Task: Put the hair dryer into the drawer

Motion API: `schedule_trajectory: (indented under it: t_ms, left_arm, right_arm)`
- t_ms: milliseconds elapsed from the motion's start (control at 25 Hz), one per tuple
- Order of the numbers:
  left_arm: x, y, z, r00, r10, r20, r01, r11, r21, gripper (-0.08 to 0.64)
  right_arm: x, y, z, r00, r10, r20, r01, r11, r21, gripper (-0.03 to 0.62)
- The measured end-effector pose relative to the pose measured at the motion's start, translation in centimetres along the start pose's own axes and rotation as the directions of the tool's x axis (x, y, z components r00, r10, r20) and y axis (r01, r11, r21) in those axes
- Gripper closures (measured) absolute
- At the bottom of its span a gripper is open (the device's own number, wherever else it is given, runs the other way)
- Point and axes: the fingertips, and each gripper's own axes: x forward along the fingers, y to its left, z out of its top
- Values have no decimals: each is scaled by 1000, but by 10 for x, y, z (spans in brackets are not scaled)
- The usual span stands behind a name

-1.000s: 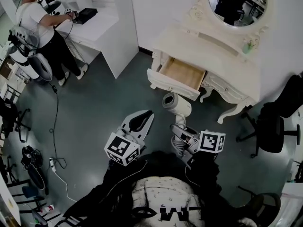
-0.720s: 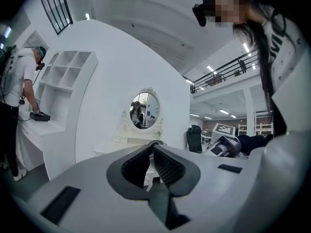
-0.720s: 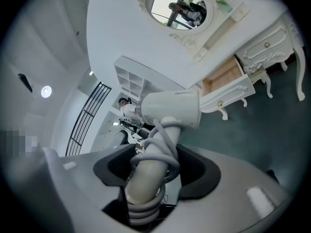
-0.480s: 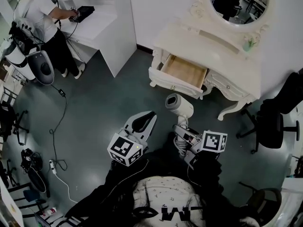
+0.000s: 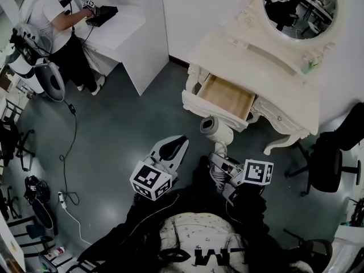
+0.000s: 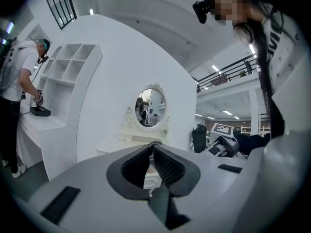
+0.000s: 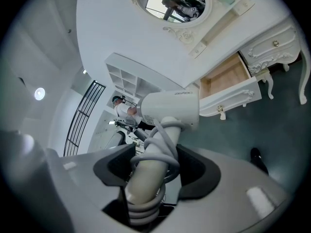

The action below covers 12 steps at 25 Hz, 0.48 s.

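The white hair dryer (image 5: 215,129) is held upright, its cord wound round the handle (image 7: 149,177). My right gripper (image 5: 219,160) is shut on that handle, and the dryer's head (image 7: 170,109) sits just in front of the open wooden drawer (image 5: 228,96) of the white dressing table (image 5: 267,75). In the right gripper view the drawer (image 7: 225,76) lies beyond the dryer's head, with nothing seen inside. My left gripper (image 5: 178,141) hangs to the left of the dryer over the floor. Its jaws meet at the tips with nothing between them (image 6: 151,149).
An oval mirror (image 5: 299,7) stands on the dressing table. A black office chair (image 5: 329,159) is to the right. At the upper left a person (image 5: 48,17) works at a white desk (image 5: 128,30). Cables (image 5: 69,152) and gear lie on the floor at left.
I have moved closer to the dressing table. The hair dryer in my right gripper is now nearer the drawer front. The left gripper keeps its place beside it.
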Motion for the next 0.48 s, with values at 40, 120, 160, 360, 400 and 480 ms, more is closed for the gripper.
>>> schedule_trajectory:
  t_ms: [40,120,160,360,400,480]
  left_arm:
    - [7,6,1,1000,8,-4,-8,1000,-3,554]
    - [24,19,4,1000,23,-9,-23,1000,-8,554]
    - [34,25,6,1000,30,-9,-30,999,-11,554]
    - [82,50,18,998,63,-13,-64,998,-16,554]
    - [91,54,20,997,70,-16,-70,997,-17,554]
    - [107,63,23,996,83,-23,-83,996,-21,553]
  right_arm:
    - [5,-4,8,1000,-1,-6,1,1000,4,318]
    - [14,-14,25,1000,-5,-24,6,1000,9,318]
    - [18,-19,34,999,-9,-35,9,1000,10,318]
    - [41,-39,82,996,-4,-93,5,1000,15,318]
    - [45,-43,92,995,-3,-101,4,1000,13,318]
    - [54,-48,110,993,1,-118,0,1000,8,318]
